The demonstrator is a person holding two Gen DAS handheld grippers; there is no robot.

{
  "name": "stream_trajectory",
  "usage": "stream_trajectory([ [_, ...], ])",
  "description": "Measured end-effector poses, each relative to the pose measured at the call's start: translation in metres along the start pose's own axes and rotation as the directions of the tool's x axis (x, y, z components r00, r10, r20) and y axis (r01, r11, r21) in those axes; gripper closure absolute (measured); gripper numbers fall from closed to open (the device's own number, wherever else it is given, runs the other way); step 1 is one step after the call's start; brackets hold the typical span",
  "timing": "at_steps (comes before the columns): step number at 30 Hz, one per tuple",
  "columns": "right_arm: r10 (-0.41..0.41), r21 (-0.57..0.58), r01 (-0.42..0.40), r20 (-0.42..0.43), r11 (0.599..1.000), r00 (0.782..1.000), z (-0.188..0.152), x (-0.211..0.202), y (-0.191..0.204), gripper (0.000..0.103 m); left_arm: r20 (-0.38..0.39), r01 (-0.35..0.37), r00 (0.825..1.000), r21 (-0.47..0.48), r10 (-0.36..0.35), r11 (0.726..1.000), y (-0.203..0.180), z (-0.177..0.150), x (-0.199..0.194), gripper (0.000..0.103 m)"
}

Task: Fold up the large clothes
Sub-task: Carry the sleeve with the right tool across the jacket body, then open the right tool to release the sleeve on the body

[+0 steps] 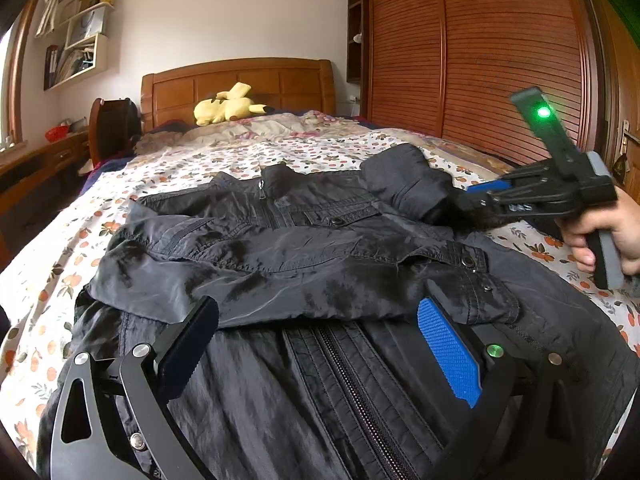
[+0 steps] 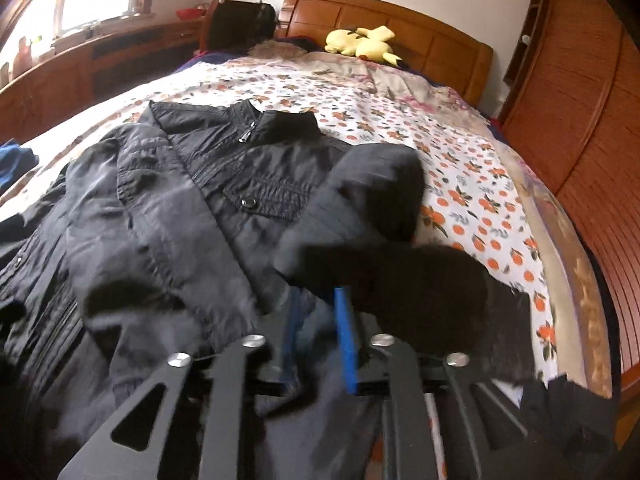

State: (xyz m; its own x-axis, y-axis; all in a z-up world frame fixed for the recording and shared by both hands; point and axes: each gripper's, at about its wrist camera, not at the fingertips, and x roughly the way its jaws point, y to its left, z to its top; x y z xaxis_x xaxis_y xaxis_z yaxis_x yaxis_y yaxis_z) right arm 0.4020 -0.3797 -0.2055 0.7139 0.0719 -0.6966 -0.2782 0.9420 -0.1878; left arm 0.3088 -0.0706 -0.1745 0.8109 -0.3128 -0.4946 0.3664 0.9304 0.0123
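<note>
A black zip jacket (image 1: 304, 248) lies front up on the bed, collar toward the headboard. Its left sleeve (image 1: 240, 264) is folded across the chest. My left gripper (image 1: 316, 336) is open and empty, just above the jacket's lower front near the zipper. My right gripper (image 1: 480, 196) is shut on the jacket's right sleeve (image 1: 404, 180) near its cuff and holds it raised over the jacket's right side. In the right wrist view the blue pads (image 2: 344, 336) pinch the dark sleeve (image 2: 372, 196), which drapes ahead of the gripper (image 2: 320, 312).
The bed has an orange-print sheet (image 1: 168, 168) and a wooden headboard (image 1: 240, 84) with a yellow plush toy (image 1: 228, 110). A wooden wardrobe (image 1: 480, 52) stands to the right, a desk and chair (image 1: 108, 128) to the left. Dark clothing (image 2: 568, 412) lies at the bed's right front.
</note>
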Motion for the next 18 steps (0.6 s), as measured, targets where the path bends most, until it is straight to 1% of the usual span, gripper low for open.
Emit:
stream_trajectory([
  [1,-0.002,0.004,0.002,0.003,1.0,1.0,-0.001,-0.003,-0.001,0.067,0.0,0.0,1.0,0.0,0.0,1.0,0.001,0.0,0.0,0.003],
  [3,-0.014,0.023,0.013,0.018,1.0,1.0,-0.004,-0.015,-0.01,0.065,0.001,0.0,1.0,0.001,0.0,1.0,0.0,0.0,0.001,0.003],
  [5,-0.035,0.044,0.034,0.028,0.998,0.999,-0.005,-0.026,-0.02,0.055,0.003,0.001,1.0,0.002,-0.001,1.0,-0.001,0.001,0.0,0.003],
  [6,-0.048,0.052,0.047,0.032,0.998,0.998,-0.005,-0.028,-0.025,0.044,0.005,0.002,1.0,0.002,-0.002,1.0,0.0,0.001,-0.001,0.003],
  [7,-0.073,0.068,0.07,0.039,0.995,0.997,-0.005,-0.03,-0.031,0.042,0.007,0.004,1.0,0.002,-0.004,1.0,0.0,0.001,-0.002,0.003],
  [10,-0.108,0.123,0.104,0.028,0.987,0.994,-0.004,-0.026,-0.05,0.042,0.015,0.009,1.0,0.001,-0.01,1.0,-0.001,0.003,-0.006,0.003],
  [15,-0.172,0.18,0.173,-0.025,0.968,0.985,-0.003,0.002,-0.075,0.042,0.018,0.018,1.0,-0.011,-0.018,1.0,0.003,0.006,-0.013,0.003],
  [18,-0.181,0.247,0.197,-0.085,0.949,0.98,-0.006,0.026,-0.094,0.042,0.023,0.023,0.999,-0.022,-0.022,0.999,0.008,0.007,-0.018,0.003],
])
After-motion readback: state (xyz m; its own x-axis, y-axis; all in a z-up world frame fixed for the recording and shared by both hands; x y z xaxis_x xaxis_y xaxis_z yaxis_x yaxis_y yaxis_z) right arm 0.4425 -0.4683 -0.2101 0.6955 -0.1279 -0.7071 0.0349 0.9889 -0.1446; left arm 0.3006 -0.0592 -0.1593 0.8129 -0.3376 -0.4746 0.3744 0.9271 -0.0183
